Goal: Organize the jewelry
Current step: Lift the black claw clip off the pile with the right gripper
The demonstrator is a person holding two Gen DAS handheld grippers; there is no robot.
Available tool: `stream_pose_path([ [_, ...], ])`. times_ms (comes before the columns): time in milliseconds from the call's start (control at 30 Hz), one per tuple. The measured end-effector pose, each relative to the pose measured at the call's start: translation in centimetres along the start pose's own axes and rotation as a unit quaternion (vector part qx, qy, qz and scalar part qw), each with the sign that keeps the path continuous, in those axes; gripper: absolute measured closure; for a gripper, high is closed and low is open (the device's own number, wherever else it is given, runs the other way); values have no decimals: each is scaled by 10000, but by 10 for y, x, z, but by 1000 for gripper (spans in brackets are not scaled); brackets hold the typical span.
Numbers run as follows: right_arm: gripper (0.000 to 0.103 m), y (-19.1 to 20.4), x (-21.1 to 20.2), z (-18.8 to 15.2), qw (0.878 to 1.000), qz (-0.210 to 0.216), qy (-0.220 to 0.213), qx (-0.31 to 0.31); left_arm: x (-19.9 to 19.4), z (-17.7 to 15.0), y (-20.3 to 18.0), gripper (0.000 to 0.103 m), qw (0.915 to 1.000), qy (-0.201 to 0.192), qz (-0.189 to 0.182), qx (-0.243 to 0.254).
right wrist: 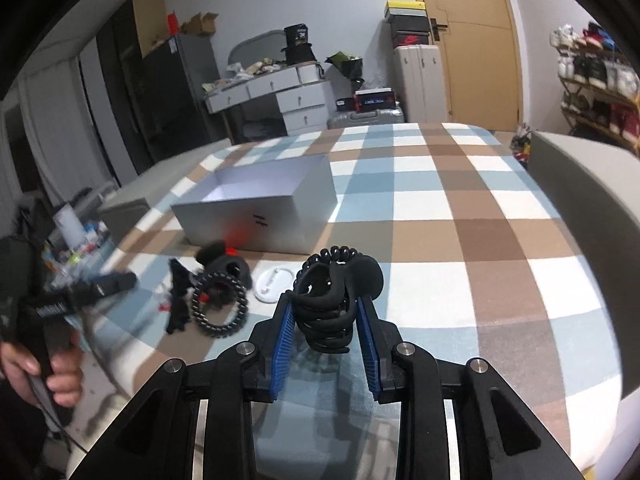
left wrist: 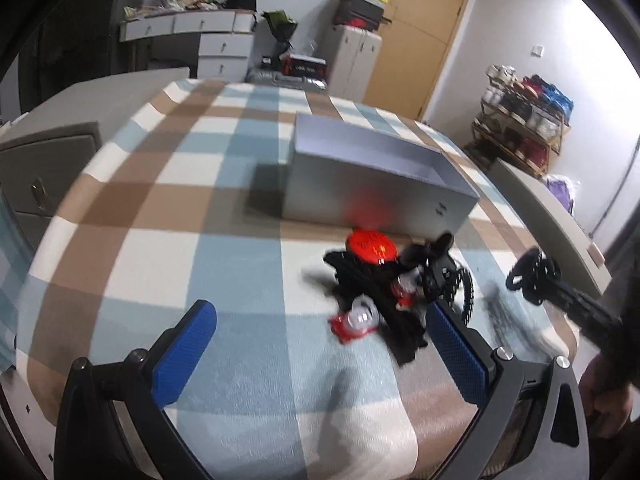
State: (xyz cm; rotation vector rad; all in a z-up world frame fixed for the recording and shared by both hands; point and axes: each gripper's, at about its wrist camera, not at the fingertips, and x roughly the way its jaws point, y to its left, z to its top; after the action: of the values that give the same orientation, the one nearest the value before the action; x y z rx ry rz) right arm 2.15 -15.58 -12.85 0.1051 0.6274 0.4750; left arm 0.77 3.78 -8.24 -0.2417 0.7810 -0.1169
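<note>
With the right gripper [right wrist: 326, 320] clamped on a black clip [right wrist: 334, 300], stowing is underway; next, carry it over the open box [right wrist: 260, 208]; left gripper [left wrist: 320, 344] gapes.

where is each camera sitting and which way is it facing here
Left wrist: sits on the left gripper, angled down over the plaid bedspread at a pile of hair accessories before the silver box; its open blue pads frame the view, and the right gripper enters at right.
Right wrist: sits on the right gripper, shut on a black claw clip, facing the box and door; the person's left hand shows at left.
Shared: box, pile, bedspread, door.
</note>
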Motion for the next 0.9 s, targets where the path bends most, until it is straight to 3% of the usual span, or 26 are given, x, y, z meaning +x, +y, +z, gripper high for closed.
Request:
stream_pose_path([
  [67,73,-6,10,1,9982,418,351,249,1,-2,-2,1,10000,53,36,43],
  [100,73,-8,14,2,9975,421,467,337,1,-2,-4,1,9999,85,30,56],
  [167,73,-4,19,2,9979,-18,635,116,-1,-1,-6,1,9999,85,35,88],
  [200,73,6,18,2,9963,-489,620,-336,-2,0,-8,1,9999,77,55,127],
  [267,73,22,17,0,9894,-872,595,-994,-4,1,-13,1,9997,48,84,230],
  [433,73,29,8,0,9862,-1019,550,-1180,-2,5,-15,1,9992,-7,112,383],
  [500,73,19,3,4,9931,-672,524,-806,-1,7,-14,1,9993,13,83,366],
  [533,73,11,-5,7,9982,-131,396,-424,0,8,-14,1,9993,32,68,353],
  [600,73,3,-11,9,9974,676,226,-50,1,9,-14,1,9993,43,68,366],
  [633,73,0,-6,9,9966,724,399,7,1,9,-14,1,9993,26,79,371],
  [700,73,0,9,6,9965,186,798,-148,0,10,-14,1,9993,21,79,365],
  [733,73,0,14,3,9951,-281,896,-299,0,10,-14,1,9993,18,82,356],
  [833,73,7,9,4,9941,-580,774,-486,0,10,-16,1,9993,5,86,377],
  [900,73,17,6,6,9875,-1091,673,-916,1,11,-17,1,9991,18,102,418],
])
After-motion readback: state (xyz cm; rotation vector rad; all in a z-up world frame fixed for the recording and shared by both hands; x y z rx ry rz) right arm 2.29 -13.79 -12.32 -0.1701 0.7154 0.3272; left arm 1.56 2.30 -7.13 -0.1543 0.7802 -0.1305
